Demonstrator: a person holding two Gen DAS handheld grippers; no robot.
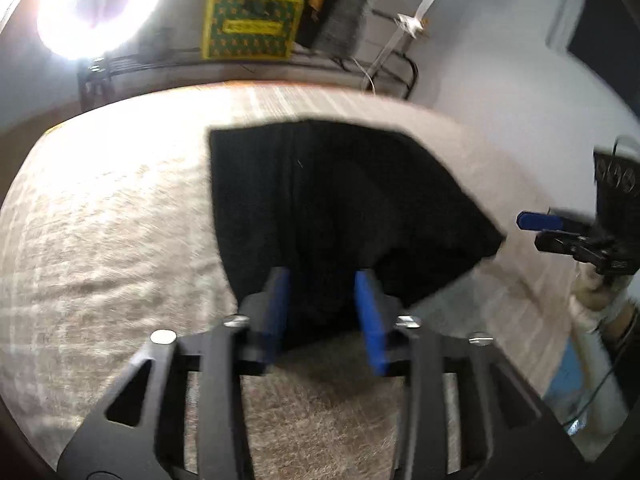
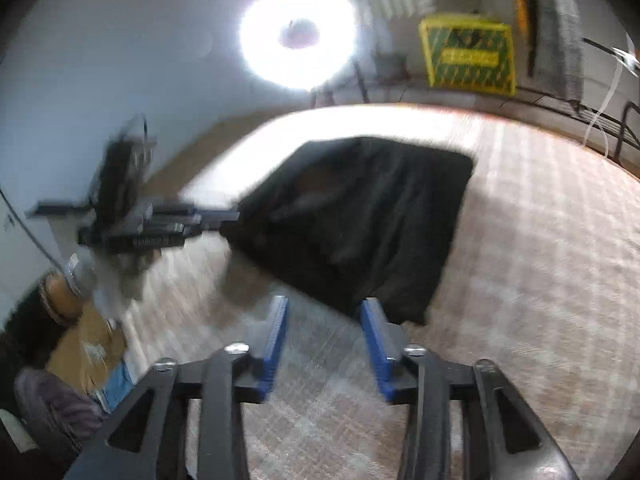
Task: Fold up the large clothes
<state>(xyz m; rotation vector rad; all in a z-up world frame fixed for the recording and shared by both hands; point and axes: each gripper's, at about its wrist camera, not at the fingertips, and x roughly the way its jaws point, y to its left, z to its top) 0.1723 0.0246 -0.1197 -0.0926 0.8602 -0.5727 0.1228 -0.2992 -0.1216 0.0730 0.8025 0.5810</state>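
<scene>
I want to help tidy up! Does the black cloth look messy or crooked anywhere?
A little. The black cloth lies mostly flat on the patterned bed cover, but its shape is lopsided: one corner sticks out to a point and its near edge looks bunched. Both views are blurry. Nothing looks torn or spilled.

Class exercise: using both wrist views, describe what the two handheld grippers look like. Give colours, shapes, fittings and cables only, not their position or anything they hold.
Both match. The left gripper and right gripper each have two flat blue finger pads, ridged on the inner face, set in black angular frames with triangular cut-outs and silver screws. Seen from the left wrist view, the right gripper has a boxy black body with a thin dark cable.
</scene>
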